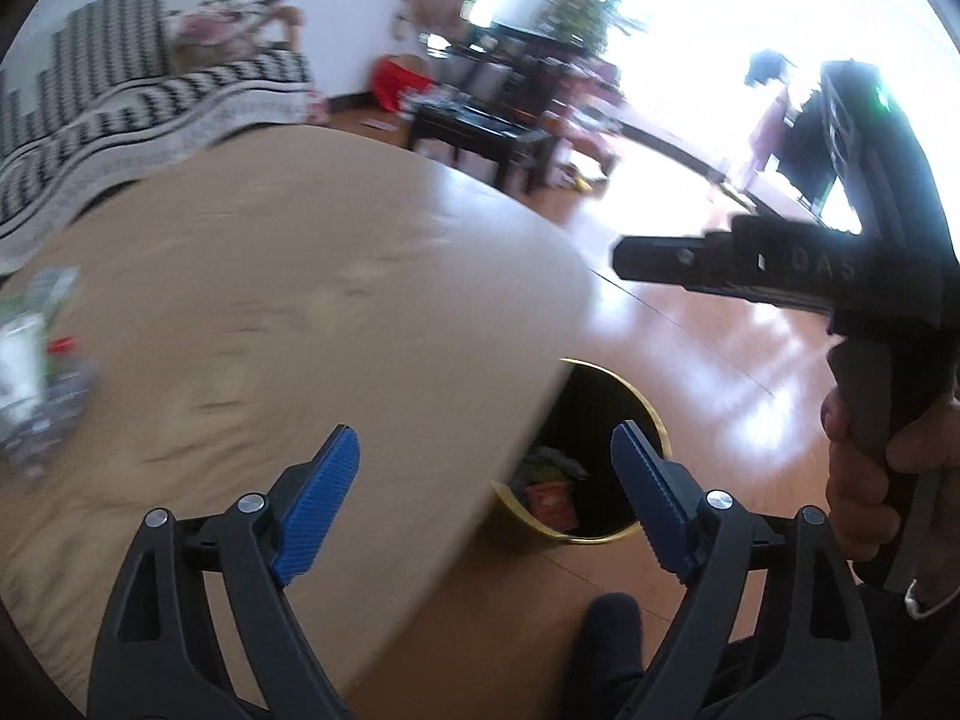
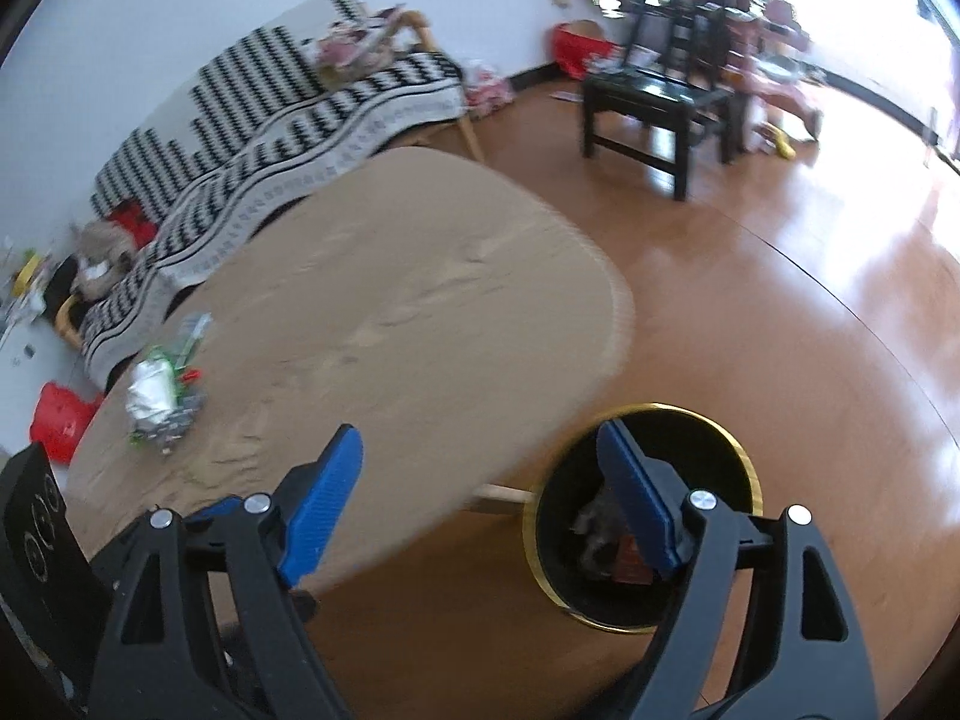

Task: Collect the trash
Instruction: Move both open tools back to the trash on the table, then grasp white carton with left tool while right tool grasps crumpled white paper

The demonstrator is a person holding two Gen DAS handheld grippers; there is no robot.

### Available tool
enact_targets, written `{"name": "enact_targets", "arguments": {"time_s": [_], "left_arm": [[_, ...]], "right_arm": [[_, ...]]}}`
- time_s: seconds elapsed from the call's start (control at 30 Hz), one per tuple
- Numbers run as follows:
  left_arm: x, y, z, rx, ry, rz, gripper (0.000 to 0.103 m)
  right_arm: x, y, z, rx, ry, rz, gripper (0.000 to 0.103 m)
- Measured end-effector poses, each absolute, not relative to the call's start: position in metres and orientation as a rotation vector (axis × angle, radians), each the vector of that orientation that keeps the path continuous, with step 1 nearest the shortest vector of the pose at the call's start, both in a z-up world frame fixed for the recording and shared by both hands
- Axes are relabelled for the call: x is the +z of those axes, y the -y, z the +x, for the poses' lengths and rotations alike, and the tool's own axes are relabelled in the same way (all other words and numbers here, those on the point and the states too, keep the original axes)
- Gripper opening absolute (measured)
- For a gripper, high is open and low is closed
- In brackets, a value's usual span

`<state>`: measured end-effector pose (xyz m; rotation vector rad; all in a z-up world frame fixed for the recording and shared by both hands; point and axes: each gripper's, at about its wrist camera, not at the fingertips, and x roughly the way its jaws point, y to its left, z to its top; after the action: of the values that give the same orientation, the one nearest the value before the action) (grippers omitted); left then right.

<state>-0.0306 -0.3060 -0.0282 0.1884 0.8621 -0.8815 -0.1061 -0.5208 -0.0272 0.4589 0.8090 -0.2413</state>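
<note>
A small heap of trash, silver foil and green wrappers, lies on the tan table at its left side; it shows blurred at the far left of the left wrist view. A black bin with a yellow rim stands on the floor by the table's near right edge, with wrappers inside. My left gripper is open and empty over the table edge. My right gripper is open and empty, above and just left of the bin. The right gripper body shows in the left wrist view.
A sofa with a black-and-white zigzag throw stands behind the table. A black low table and clutter are at the back right. The wooden floor stretches to the right. A red bag lies left of the table.
</note>
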Motion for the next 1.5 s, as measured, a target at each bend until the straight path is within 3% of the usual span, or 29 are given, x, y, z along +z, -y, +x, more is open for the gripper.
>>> {"name": "enact_targets", "arguments": {"time_s": [0.33,0.57,0.8,1.27,1.37,1.43,1.5], "left_arm": [[-0.005,0.144,0.040,-0.539,-0.827,0.031,0.085],[-0.024,0.046,0.099,-0.295,-0.858,-0.070,0.086],[-0.056,0.040,0.139,-0.267,-0.920,-0.065,0.086],[-0.079,0.057,0.186,-0.280,-0.940,-0.053,0.085],[-0.078,0.059,0.189,-0.292,-0.931,-0.047,0.065],[-0.078,0.060,0.189,-0.297,-0.928,-0.026,0.040],[-0.078,0.059,0.186,-0.297,-0.925,-0.003,0.037]], "right_arm": [[-0.003,0.390,-0.011,-0.035,-0.793,0.338,0.079],[-0.009,0.292,0.045,0.088,-0.801,0.214,0.079],[-0.027,0.238,0.091,0.183,-0.828,0.178,0.079],[-0.052,0.230,0.147,0.250,-0.879,0.301,0.083],[-0.055,0.226,0.154,0.253,-0.882,0.310,0.084],[-0.059,0.224,0.159,0.260,-0.889,0.320,0.084],[-0.064,0.220,0.163,0.260,-0.900,0.318,0.084]]}}
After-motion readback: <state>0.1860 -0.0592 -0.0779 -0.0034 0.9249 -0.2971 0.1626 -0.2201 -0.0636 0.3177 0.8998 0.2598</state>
